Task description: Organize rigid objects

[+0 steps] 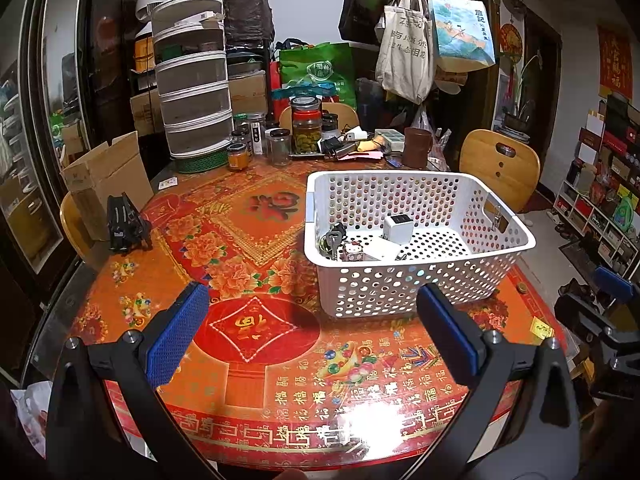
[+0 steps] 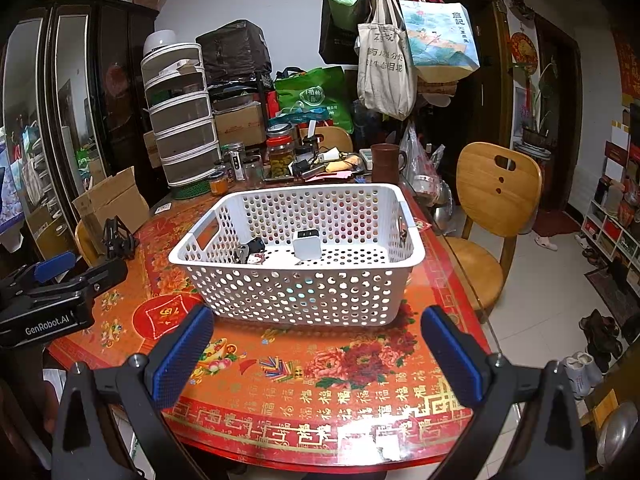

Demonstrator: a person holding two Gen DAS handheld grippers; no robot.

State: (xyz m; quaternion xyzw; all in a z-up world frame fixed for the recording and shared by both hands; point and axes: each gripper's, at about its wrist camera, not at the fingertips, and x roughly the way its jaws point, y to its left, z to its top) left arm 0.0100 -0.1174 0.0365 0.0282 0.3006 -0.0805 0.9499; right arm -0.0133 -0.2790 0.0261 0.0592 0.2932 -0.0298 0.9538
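Note:
A white perforated basket (image 1: 404, 296) stands on the red round table; it also shows in the right wrist view (image 2: 280, 296). Inside lie a white charger cube (image 1: 398, 227), a bunch of keys with a Hello Kitty charm (image 1: 352, 251) and a flat white item (image 1: 378, 249). The cube shows in the right wrist view (image 2: 306, 244) too. My left gripper (image 1: 312, 328) is open and empty, low over the table in front of the basket. My right gripper (image 2: 318, 354) is open and empty, just short of the basket's near wall.
A black folding stand (image 1: 124, 224) sits at the table's left edge by a cardboard box (image 1: 106, 176). Jars (image 1: 306, 126), a brown mug (image 1: 416, 148) and stacked drawers (image 1: 196, 92) crowd the far side. A wooden chair (image 2: 496, 200) stands to the right.

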